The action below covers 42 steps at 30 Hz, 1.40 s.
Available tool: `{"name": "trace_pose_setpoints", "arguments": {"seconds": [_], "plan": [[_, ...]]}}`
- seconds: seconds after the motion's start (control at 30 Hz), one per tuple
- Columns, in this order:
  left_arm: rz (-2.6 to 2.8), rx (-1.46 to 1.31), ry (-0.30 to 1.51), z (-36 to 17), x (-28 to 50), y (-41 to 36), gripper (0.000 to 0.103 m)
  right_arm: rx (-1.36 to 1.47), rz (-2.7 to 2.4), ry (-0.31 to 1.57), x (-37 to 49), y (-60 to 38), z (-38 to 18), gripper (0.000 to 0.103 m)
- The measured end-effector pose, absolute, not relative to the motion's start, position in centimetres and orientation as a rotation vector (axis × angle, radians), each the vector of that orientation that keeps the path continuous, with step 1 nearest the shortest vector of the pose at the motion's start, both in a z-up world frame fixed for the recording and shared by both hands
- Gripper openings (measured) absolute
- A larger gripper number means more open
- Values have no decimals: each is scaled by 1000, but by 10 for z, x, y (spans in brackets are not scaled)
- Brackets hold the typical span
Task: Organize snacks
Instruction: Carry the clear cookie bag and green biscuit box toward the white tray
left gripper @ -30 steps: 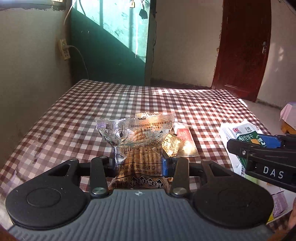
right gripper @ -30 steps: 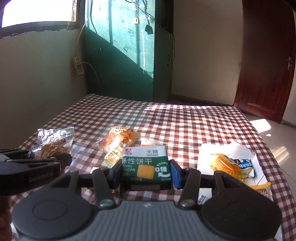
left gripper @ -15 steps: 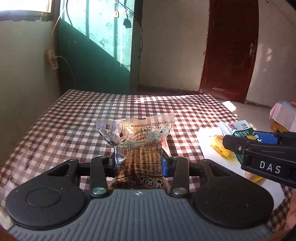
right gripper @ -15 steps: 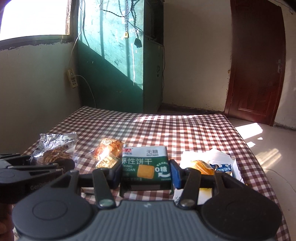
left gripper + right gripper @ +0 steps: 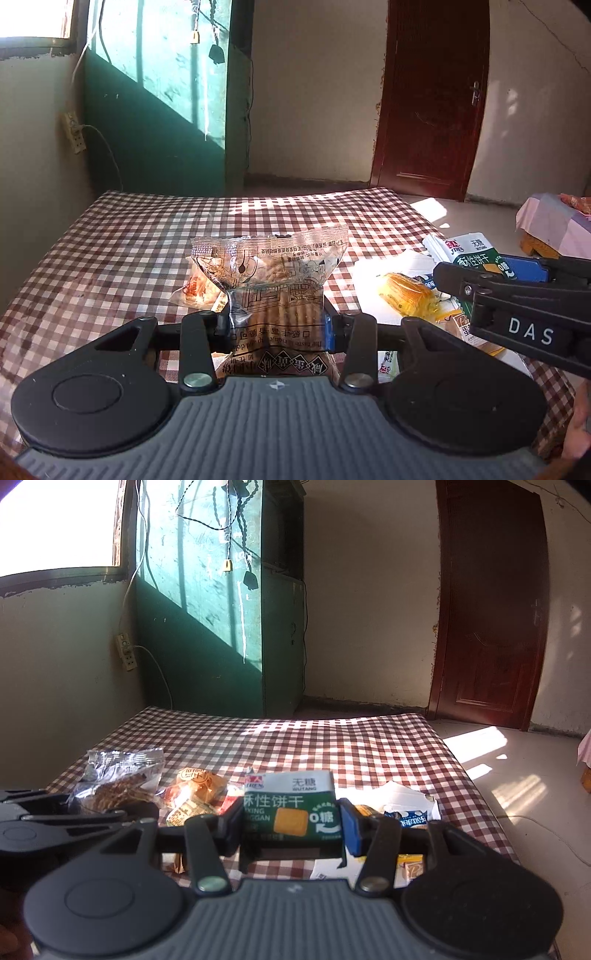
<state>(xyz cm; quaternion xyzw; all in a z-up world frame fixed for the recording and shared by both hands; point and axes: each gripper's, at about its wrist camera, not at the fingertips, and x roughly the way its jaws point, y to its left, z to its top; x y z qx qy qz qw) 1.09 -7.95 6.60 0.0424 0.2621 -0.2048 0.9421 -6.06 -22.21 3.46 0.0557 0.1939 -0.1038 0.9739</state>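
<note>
We read "DAS" on the right gripper, clamped on a green "WUTANG" biscuit pack; our left gripper pinches a clear biscuit packet above the checked tablecloth.

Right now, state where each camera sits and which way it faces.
Left wrist: on the left gripper, looking along its fingers over the checkered table toward the brown door; it grips a clear cookie bag.
Right wrist: on the right gripper, facing likewise; it grips a green biscuit box.
Shared: each view shows the other gripper, both snacks, the white tray.
</note>
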Motion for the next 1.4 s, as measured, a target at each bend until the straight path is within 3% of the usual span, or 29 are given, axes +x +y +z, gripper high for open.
{"name": "trace_pose_setpoints", "arguments": {"seconds": [1.4], "plan": [[-632,182,549,57,24,-188,49,214,-388,370,-77,-318,30,51]]}}
